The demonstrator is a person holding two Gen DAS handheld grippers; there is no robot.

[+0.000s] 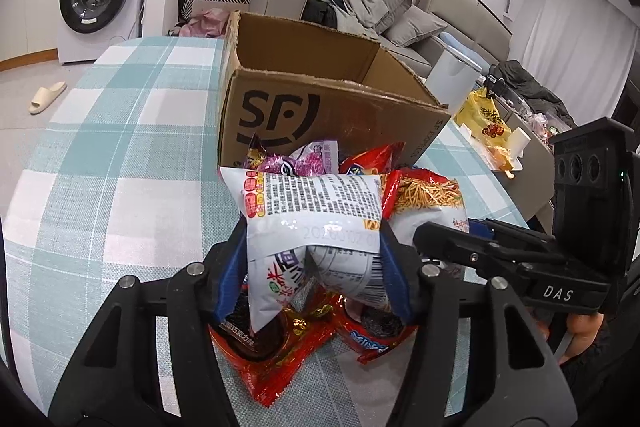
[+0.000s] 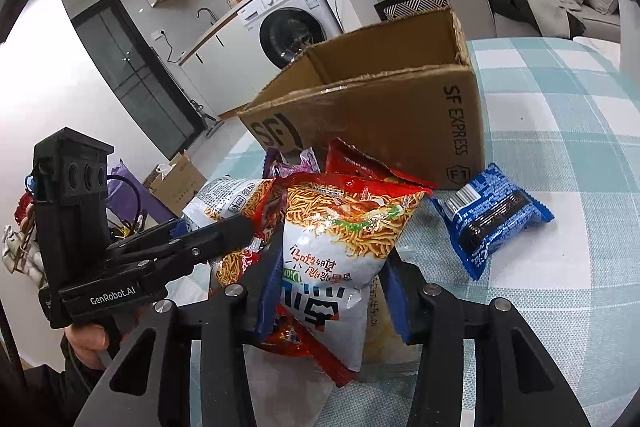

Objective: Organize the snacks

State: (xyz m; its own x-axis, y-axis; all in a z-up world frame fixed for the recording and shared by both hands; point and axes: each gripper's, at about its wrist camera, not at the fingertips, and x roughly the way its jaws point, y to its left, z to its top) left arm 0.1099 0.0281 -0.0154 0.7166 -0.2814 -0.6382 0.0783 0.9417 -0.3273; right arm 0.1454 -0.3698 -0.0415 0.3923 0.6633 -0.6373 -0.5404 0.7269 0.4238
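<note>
Both views are bright and evenly lit by soft, diffuse indoor light, with only faint shadows under the snack packets on the checked worktop [image 1: 120,147]. Glare glints on the white packet [image 1: 312,203] and on the glossy noodle bag [image 2: 340,227]. Fisheye distortion bends walls and worktop edges, and black vignette fills the corners. Focus is sharp at the centre, softer towards the rims.
</note>
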